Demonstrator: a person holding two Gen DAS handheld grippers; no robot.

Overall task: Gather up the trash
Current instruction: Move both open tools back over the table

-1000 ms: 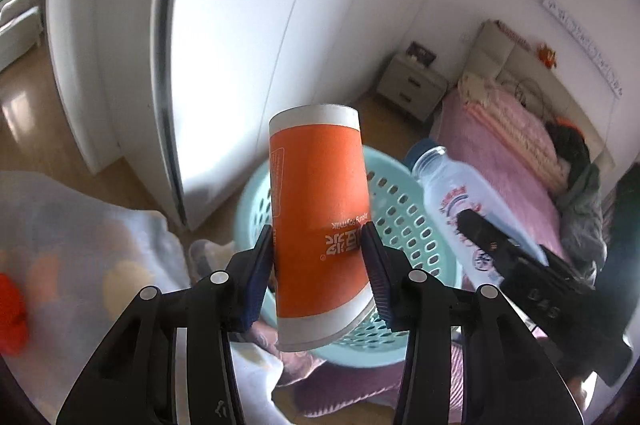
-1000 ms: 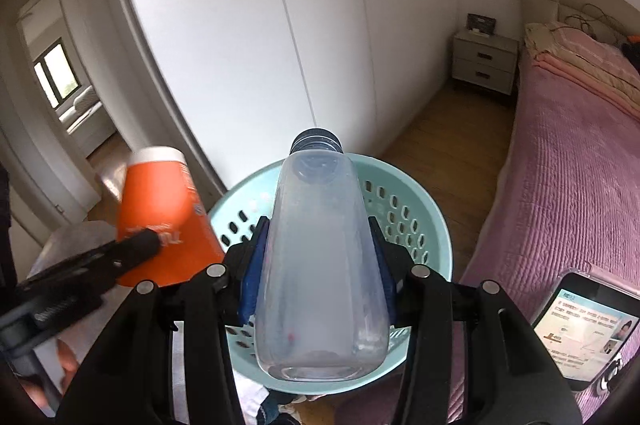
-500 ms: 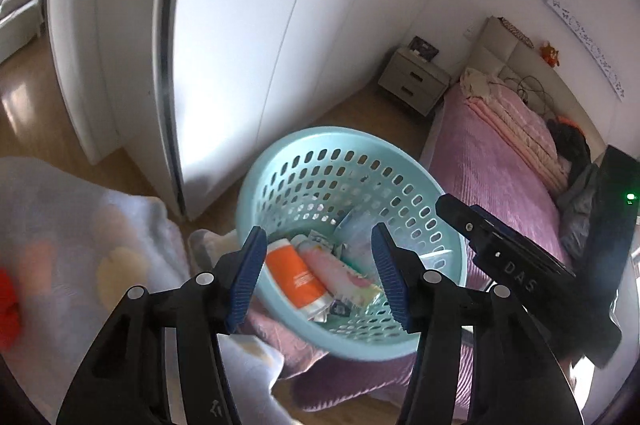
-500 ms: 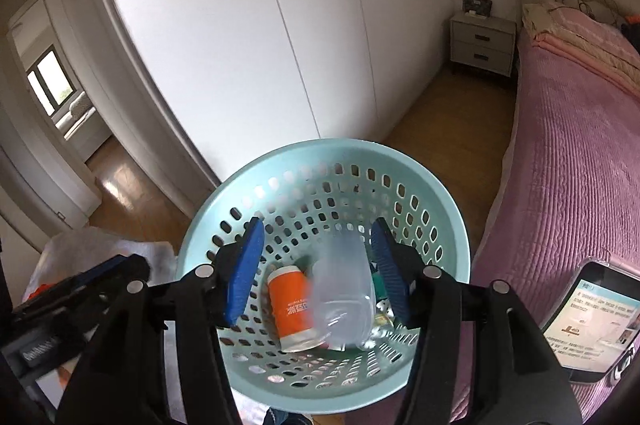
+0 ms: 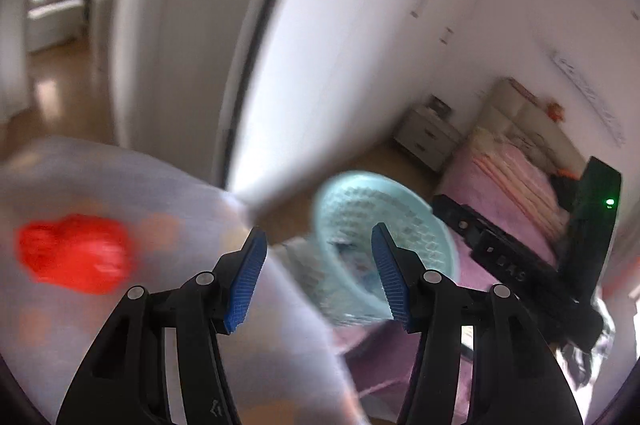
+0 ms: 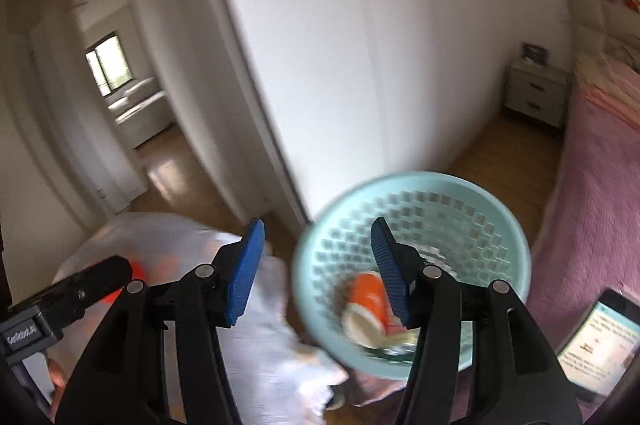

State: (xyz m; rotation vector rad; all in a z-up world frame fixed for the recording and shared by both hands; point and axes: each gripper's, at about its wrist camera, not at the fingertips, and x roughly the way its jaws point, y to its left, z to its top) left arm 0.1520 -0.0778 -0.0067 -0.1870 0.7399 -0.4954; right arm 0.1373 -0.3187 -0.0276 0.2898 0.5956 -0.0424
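Both sets of fingers spread wide, nothing held: left gripper (image 5: 316,279), right gripper (image 6: 316,271). Orange cup (image 6: 370,295) lies in the teal basket (image 6: 516,245). I judge the red item (image 5: 74,255), far left on the cloth (image 5: 160,193), next: left gripper reaches, closes.

perforated plastic basket (image 6: 500,225), glossy wooden floor (image 6: 172,177), ribbed blue fingers (image 6: 244,273), white cloth (image 5: 160,193).

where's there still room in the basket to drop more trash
The far half of the basket, along its perforated back wall, looks bare. The near side is crowded: the orange cup and wrappers lie there, behind the open right claw. The left claw is open too.
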